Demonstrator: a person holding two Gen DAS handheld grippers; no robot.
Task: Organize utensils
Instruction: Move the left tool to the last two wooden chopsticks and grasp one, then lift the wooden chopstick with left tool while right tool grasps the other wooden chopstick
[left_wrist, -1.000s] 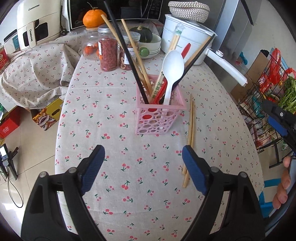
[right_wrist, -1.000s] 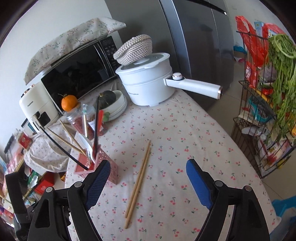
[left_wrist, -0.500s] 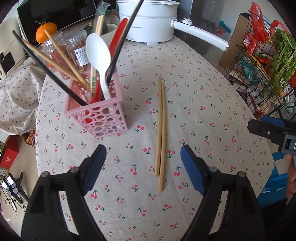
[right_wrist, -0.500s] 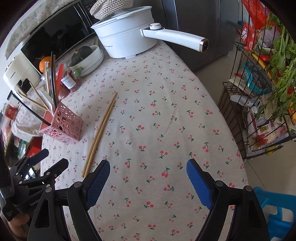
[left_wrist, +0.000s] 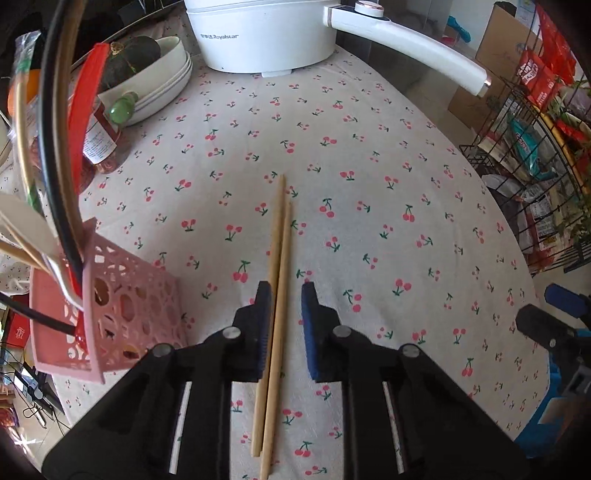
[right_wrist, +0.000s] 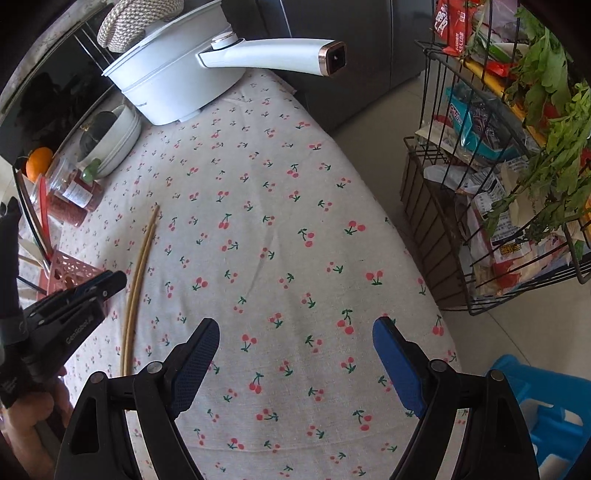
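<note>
chopsticks (left_wrist: 277, 280), the loose wooden pair, lie flat on the cherry-print tablecloth (left_wrist: 369, 177), side by side and touching, not yet lifted. pink holder (left_wrist: 110, 321) already carries a white spoon (left_wrist: 22, 225), black and wooden sticks and a red-handled utensil, so most of the sorting looks done; this pair seems to be the last item out. left to do, as a judgement: finish the pinch, lift, tip the pair upright, drop it into the holder.

left gripper (left_wrist: 286, 295) points steeply down over the near half of the pair. its jaws have just been closing, with the pair between them. left pad sits right against the sticks; a sliver of cloth shows between the sticks and the right pad, so not clamped yet. pair runs lengthwise between the fingers, tips extending ahead of the fingertips and butt ends back under the gripper body. holder sits just left of the left finger, close, not touching it.

right gripper (right_wrist: 295, 354) hangs over bare cloth, spread wide, nothing between its fingers. chopsticks lie well left of its left finger. its tilt is also steeply downward.
</note>
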